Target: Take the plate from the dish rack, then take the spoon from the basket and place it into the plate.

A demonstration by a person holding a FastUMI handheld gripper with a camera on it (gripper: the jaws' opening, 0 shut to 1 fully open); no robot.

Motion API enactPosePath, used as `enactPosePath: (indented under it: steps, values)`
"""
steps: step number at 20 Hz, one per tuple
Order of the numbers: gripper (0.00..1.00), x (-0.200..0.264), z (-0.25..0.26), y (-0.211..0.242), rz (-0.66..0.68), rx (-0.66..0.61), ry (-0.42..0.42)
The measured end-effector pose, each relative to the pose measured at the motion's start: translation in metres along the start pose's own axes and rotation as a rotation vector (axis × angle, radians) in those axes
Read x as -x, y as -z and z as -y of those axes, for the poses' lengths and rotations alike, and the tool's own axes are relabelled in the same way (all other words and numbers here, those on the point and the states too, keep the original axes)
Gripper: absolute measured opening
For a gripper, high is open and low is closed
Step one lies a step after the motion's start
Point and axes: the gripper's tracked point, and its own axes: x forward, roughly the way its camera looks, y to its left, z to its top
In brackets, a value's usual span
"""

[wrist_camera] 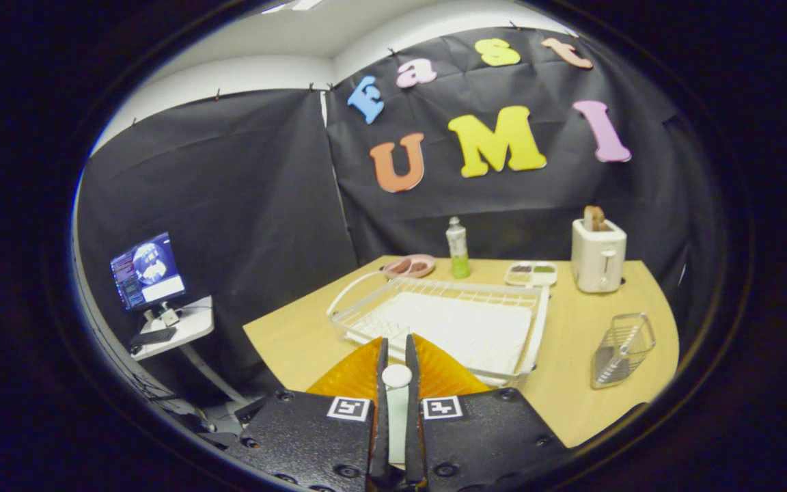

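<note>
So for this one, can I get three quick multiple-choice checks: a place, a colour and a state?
1. Where is the wire basket?
A. Inside the dish rack
B. On the table beside the dish rack, nearer than the toaster
C. On the toaster

2. What colour is the plate under the fingers?
A. Orange
B. Blue
C. Black

3. What is the gripper doing?
A. Wide open
B. Shut on the spoon
C. Shut on the rack's rim

Answers: 1 B, the basket sits on bare wood outside the rack. 2 A, ribbed orange shows on both sides of the fingers. 3 B, both fingers press on the pale spoon.
</note>
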Motion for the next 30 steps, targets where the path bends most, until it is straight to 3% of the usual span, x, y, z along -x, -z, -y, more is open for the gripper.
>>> enactPosePath:
  steps: [5, 12, 15, 18, 23, 26, 30]
  values:
    - [0.16, -0.029, -0.008, 0.015, -0.070, -0.013, -0.061]
    - [0.25, -0.052, 0.011, 0.016, -0.087, -0.110, -0.058]
    - [0.59, -0.047, 0.028, 0.004, -0.038, -0.096, 0.023]
    - [0.75, -0.038, 0.041, -0.013, 0.026, -0.043, 0.132]
    - [0.94, -0.009, 0.044, -0.041, 0.177, 0.074, 0.344]
    - [0.99, 0.012, 0.038, -0.055, 0.268, 0.094, 0.475]
    - [1.00, 0.035, 0.018, -0.060, 0.357, 0.026, 0.596]
